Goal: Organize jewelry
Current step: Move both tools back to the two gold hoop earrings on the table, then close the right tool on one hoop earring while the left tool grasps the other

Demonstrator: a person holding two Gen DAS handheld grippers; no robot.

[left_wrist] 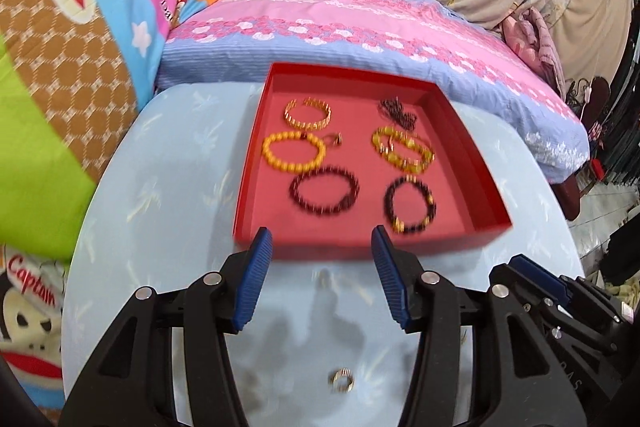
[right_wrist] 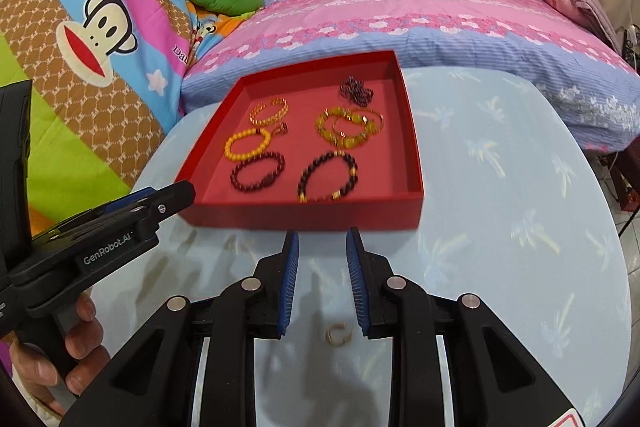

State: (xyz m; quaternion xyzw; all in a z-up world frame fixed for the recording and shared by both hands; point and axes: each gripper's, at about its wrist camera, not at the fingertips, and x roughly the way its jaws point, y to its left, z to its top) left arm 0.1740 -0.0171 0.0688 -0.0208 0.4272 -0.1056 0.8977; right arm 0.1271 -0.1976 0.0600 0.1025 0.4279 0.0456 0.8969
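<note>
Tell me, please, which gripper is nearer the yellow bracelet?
Left. The left gripper is at the front-left corner of the tray, close to the yellow bracelet; the right gripper sits short of its front wall, farther away.

black linked arms, silver pivot pins | ribbed blue pads (right_wrist: 289,283) inside each claw | white "GenRobot.AI" lettering (left gripper (right_wrist: 176,193) body, beside the right claw)

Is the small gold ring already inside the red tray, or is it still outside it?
Outside. The gold ring lies on the light blue table, in front of the red tray, near the grippers; only bracelets lie in the tray.
</note>
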